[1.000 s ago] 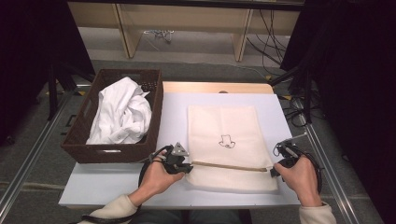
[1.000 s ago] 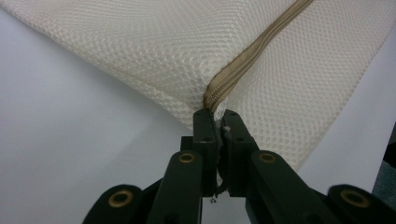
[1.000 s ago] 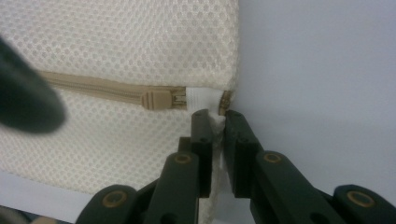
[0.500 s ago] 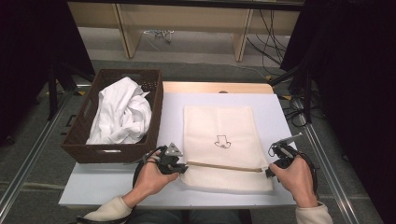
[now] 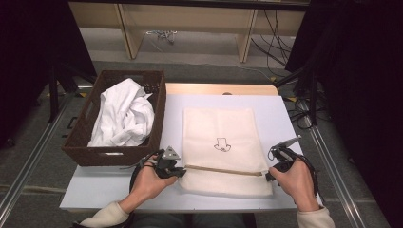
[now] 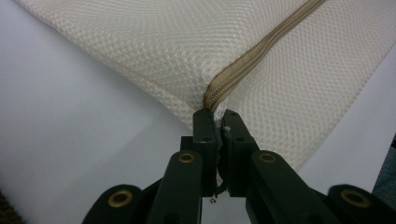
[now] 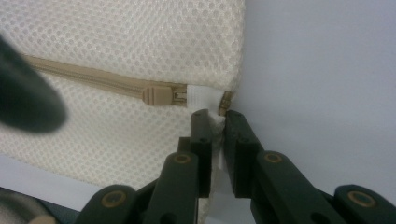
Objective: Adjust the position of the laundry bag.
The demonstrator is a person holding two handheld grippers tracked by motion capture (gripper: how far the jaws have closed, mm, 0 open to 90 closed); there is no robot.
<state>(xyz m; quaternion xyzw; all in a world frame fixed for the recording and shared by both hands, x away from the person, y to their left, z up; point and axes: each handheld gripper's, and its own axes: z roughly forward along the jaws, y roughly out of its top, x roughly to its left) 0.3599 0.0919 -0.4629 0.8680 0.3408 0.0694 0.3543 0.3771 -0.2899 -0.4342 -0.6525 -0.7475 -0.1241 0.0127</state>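
The left tool is clenched on the fabric at the left end of the tan zipper of a cream mesh bag; the right tool is clenched on the white fabric tab at the zipper's other end, just beyond the slider. The bag lies flat between the two tools on the white surface, its near edge toward the person and a small black drawing on top. To the left stands a brown wicker basket holding white cloth.
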